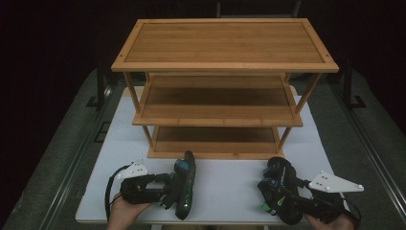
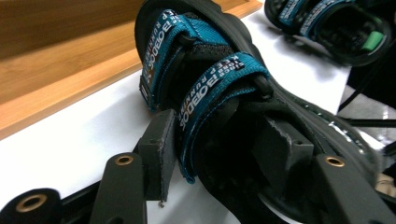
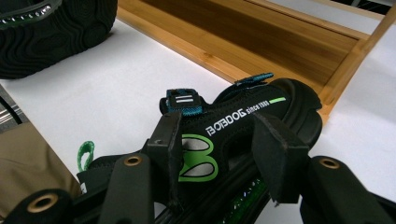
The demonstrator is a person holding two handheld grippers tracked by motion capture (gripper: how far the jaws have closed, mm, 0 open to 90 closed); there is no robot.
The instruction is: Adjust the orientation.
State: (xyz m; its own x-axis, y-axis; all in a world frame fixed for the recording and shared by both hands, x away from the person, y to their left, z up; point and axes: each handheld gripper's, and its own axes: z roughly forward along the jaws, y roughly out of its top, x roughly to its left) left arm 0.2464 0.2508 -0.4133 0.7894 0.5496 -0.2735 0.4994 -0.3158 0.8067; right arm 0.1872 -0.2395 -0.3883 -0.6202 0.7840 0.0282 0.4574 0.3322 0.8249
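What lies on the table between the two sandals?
Nothing: in the high view, bare white table separates the left sandal from the right sandal.

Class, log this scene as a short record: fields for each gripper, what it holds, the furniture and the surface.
left gripper: shut on left sandal, black with teal straps
right gripper: shut on right sandal, black with green marks
rack: three-tier bamboo shoe rack, shelves bare
surface: white table, both sandals in front of the rack

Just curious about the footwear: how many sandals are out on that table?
2. One sandal is in the left claw, the other sandal in the right claw, both in front of the wooden rack.
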